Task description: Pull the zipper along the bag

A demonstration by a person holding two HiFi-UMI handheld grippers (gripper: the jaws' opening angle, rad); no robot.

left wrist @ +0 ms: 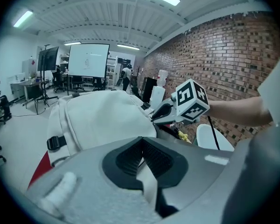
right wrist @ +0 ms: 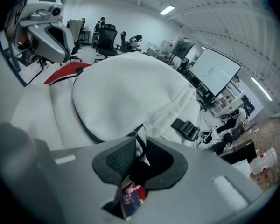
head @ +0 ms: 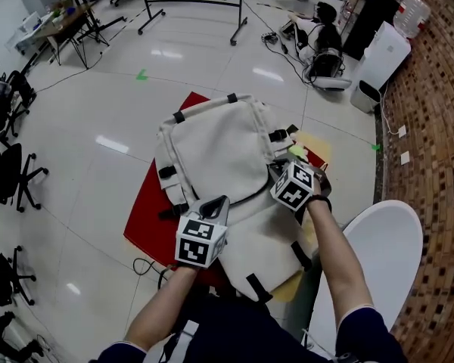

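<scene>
A white backpack lies flat on a red mat. A dark zipper line curves across its near part. My right gripper sits at the right end of that line, shut on the black zipper pull. My left gripper is at the line's left end, shut on a white fabric strip of the bag. In the left gripper view the bag bulges ahead, with the right gripper beyond it. The right gripper view shows the bag and the left gripper at top left.
A white round seat stands close at the right, with a brick wall behind it. A white appliance stands by the wall. Black office chairs line the left side. A yellow-green item lies by the bag's right edge.
</scene>
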